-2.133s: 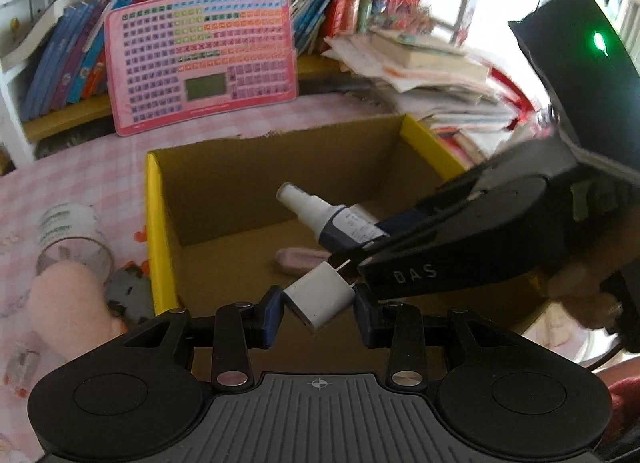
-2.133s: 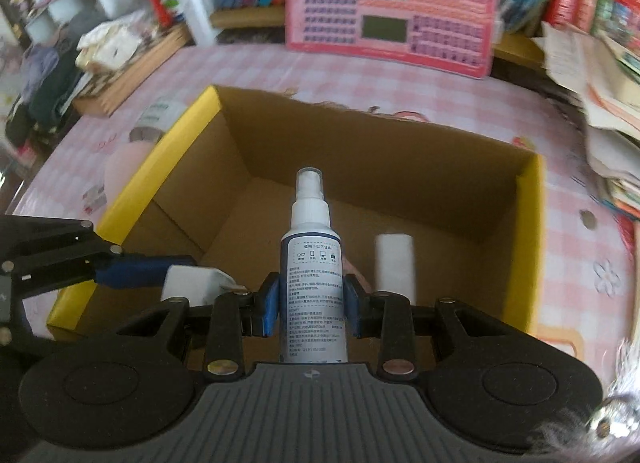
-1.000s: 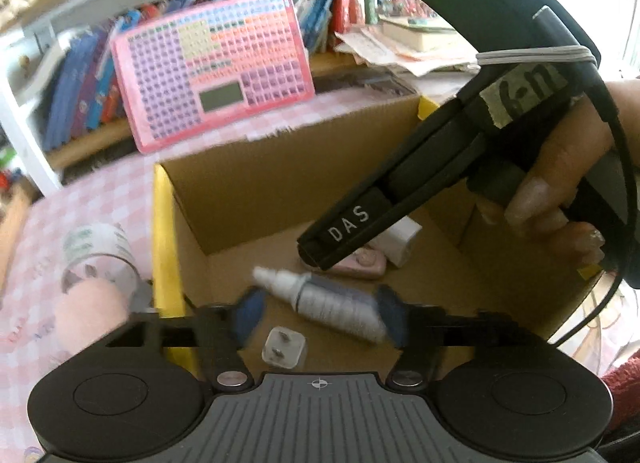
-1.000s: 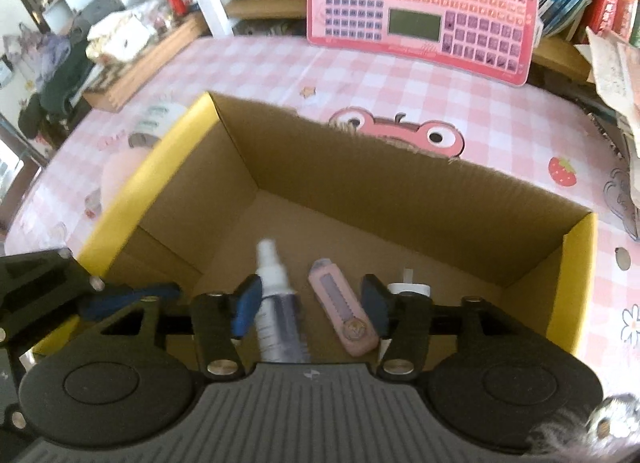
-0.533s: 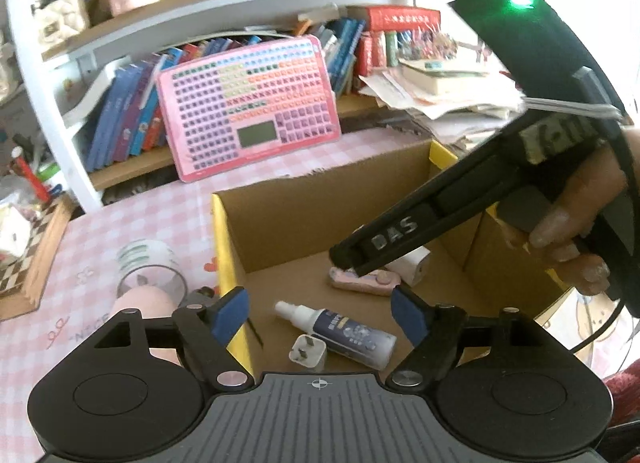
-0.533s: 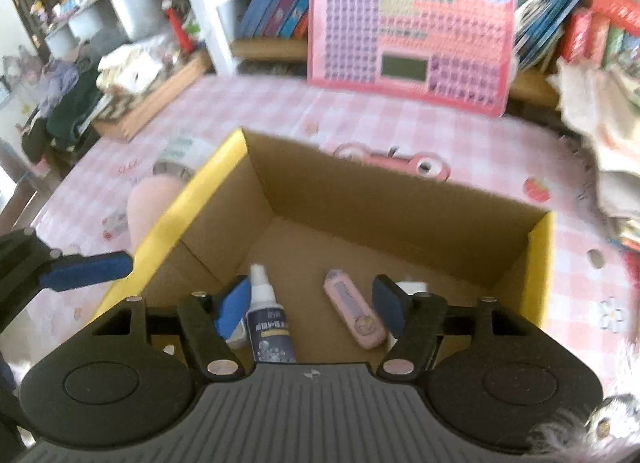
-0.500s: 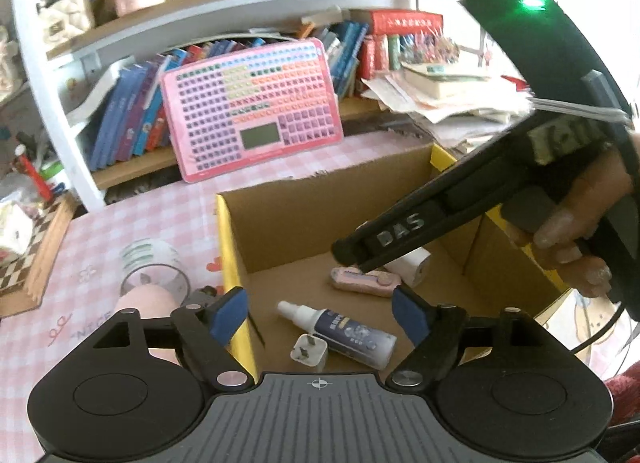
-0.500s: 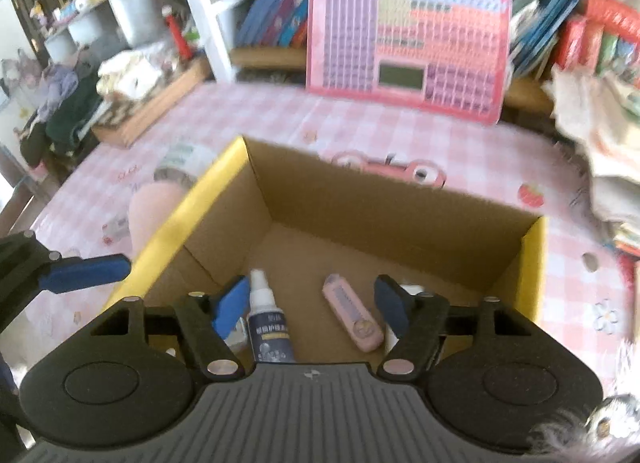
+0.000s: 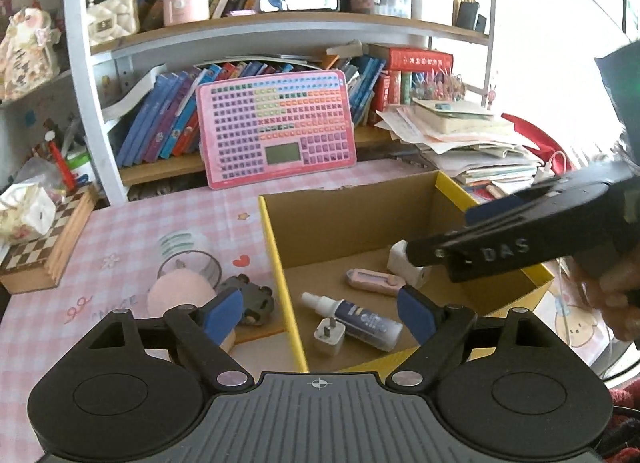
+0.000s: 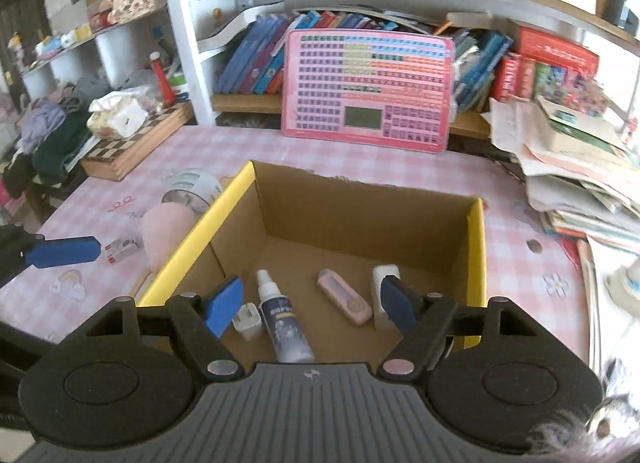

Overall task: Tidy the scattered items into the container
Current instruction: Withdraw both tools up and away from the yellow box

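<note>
A: What do we have in the cardboard box point(image 10: 475, 247) now?

B: We count four things on its floor: the spray bottle point(image 10: 283, 323) lying flat near the front wall, the white plug adapter point(image 10: 247, 316) just beside it toward the left wall, the pink flat case point(image 10: 344, 296) in the middle, and a white block point(image 10: 382, 287) near the right wall.

A: And our grippers?

B: Both are released and carry nothing. The left gripper point(image 9: 319, 313) hangs over the box's left wall, its jaws opening with only air between the blue pads. The right gripper point(image 10: 310, 303) hangs over the box's near edge, its jaws opening too; the bottle and case lie below it, untouched. From the left wrist view we see the right gripper point(image 9: 456, 231) reaching across above the right side of the box, with a hand point(image 9: 612, 287) on its handle.

A: What is left on the bench point(image 10: 248, 147)?

B: Outside the box's left wall we see a pink puff point(image 10: 168, 227), a roll of tape point(image 10: 192, 185) touching it on the far side, a small dark toy point(image 9: 250, 299) close to the wall, and a small packet point(image 10: 120, 249) nearer the bench's left edge. A pink keyboard toy point(image 10: 368, 89) leans upright at the far edge against the bookshelf point(image 10: 256, 51).
</note>
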Motion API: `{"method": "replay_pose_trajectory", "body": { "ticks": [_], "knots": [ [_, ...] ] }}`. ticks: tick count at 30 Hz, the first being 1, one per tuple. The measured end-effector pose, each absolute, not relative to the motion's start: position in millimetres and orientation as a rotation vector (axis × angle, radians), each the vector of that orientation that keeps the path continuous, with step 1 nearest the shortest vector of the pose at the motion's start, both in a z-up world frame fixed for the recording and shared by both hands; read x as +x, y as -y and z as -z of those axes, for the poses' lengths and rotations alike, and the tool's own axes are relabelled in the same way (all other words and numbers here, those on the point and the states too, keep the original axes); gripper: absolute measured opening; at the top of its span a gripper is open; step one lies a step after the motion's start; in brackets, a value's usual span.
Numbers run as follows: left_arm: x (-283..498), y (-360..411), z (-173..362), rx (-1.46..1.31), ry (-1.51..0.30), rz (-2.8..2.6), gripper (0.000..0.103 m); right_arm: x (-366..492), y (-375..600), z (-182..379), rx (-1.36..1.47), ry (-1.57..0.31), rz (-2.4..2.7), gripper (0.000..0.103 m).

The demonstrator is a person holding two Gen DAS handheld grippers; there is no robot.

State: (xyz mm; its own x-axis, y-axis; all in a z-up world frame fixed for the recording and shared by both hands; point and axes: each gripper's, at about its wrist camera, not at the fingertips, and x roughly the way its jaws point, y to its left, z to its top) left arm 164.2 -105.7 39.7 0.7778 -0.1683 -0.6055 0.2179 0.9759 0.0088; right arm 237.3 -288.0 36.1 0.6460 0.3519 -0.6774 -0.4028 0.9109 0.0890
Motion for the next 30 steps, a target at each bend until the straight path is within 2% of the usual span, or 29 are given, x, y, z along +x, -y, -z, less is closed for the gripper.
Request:
{"method": "replay_pose_trajectory", "body": {
  "ticks": [18, 30],
  "knots": [
    [116, 63, -37, 0.061, -0.657, 0.290, 0.087, 154, 279, -37, 0.006, -0.733, -0.201, 0.078],
    [89, 27, -27, 0.046, -0.683, 0.258, 0.090, 108, 250, -13, -0.016, -0.762, -0.136, 0.081]
  ]
}}
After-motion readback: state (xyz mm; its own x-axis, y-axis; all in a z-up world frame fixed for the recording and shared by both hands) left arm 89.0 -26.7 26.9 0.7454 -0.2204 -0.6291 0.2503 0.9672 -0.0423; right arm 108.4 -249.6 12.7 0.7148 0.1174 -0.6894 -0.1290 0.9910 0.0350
